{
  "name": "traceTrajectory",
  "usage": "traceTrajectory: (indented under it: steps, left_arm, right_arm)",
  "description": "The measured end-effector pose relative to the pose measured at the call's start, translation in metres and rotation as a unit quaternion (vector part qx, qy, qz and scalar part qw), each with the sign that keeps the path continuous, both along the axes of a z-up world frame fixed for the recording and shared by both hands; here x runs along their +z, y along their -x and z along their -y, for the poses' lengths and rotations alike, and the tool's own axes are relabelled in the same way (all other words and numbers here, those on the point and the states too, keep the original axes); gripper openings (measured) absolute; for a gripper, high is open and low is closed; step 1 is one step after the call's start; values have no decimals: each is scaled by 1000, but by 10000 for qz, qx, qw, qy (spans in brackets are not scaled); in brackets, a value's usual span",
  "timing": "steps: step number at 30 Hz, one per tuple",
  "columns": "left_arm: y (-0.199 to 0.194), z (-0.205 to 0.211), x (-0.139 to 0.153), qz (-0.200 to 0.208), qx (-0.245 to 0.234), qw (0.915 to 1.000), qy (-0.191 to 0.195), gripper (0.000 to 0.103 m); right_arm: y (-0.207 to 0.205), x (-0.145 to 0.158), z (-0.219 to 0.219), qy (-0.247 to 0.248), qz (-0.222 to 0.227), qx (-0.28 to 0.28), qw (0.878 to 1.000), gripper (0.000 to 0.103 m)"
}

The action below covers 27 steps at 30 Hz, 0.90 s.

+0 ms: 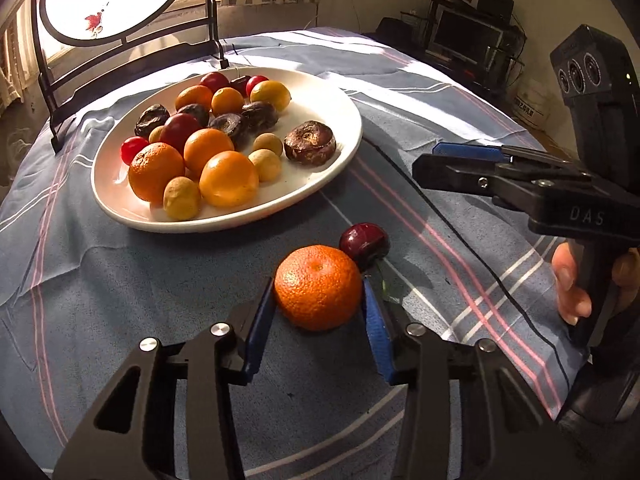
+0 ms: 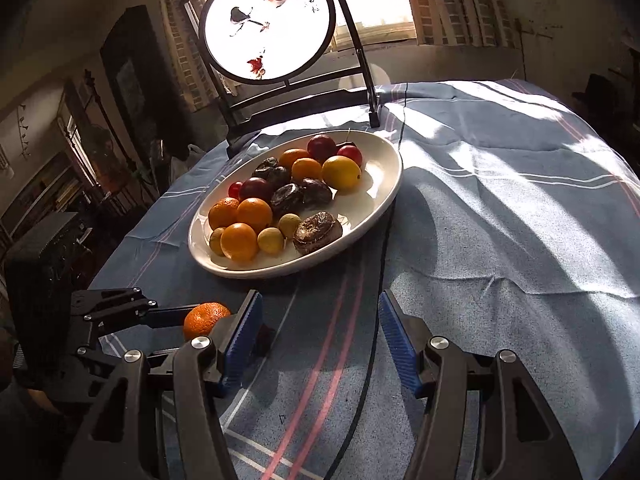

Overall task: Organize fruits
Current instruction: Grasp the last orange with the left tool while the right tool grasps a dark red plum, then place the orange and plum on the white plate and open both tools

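A blue striped cloth [image 1: 140, 280] covers the table, sunlight falling across it from a window behind a round painted screen [image 2: 267, 20] on a dark stand. A white plate [image 1: 332, 120] sits toward the far side, holding oranges, small yellow-brown fruits, red cherries and dark wrinkled fruits. A flat brown one [image 1: 310, 143] lies apart from the pile, near the plate's right rim.

Nearer to me, off the plate, a tangerine [image 1: 318, 287] rests on the cloth with a dark cherry [image 1: 365, 243] touching it just behind. My left gripper [image 1: 319, 300] has its blue pads on either side of the tangerine; the left pad looks to touch the skin, but I cannot tell whether I am truly gripping it.

My right gripper [image 2: 320, 324] hangs over bare cloth in front of the plate, its fingers spread wide and holding nothing. In the left view it reaches in from the right, pointing toward the plate.
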<state>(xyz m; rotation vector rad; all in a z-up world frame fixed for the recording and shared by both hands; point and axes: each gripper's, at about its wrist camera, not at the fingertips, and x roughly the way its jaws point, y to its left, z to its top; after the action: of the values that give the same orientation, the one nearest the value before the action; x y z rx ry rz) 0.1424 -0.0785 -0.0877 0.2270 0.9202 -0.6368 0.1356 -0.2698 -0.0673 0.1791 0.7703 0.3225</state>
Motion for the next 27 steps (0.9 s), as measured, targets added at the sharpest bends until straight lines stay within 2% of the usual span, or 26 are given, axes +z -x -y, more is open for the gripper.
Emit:
traceTrajectory:
  steps: [3, 7, 11, 12, 14, 19, 23, 27]
  left_arm:
    - [13, -19, 14, 170, 131, 9997, 148, 42]
    - [32, -48, 36, 511, 347, 9978, 239, 42]
    - [38, -71, 46, 564, 569, 9962, 348, 42]
    - [38, -75, 47, 559, 613, 9958, 376, 42]
    - [39, -82, 47, 538, 686, 9953, 430, 42]
    - [38, -88, 44, 523, 746, 9945, 516, 42]
    - [34, -89, 44, 520, 786, 9937, 611, 42]
    - [15, -81, 53, 579, 776, 9933, 637, 43]
  right_arm:
    - [2, 0, -9, 154, 3, 127, 9998, 61]
    - [2, -3, -42, 746, -216, 409, 9961, 60]
    - [0, -7, -79, 1292, -315, 740, 9883, 59]
    - [-1, -10, -85, 1365, -369, 780, 9869, 55]
    - [-7, -18, -91, 1475, -563, 786, 9843, 29]
    - [-6, -18, -86, 1382, -585, 675, 9864, 29]
    - [-1, 5, -70, 1032, -263, 576, 9926, 29]
    - [-21, 33, -47, 816, -46, 286, 9962, 30]
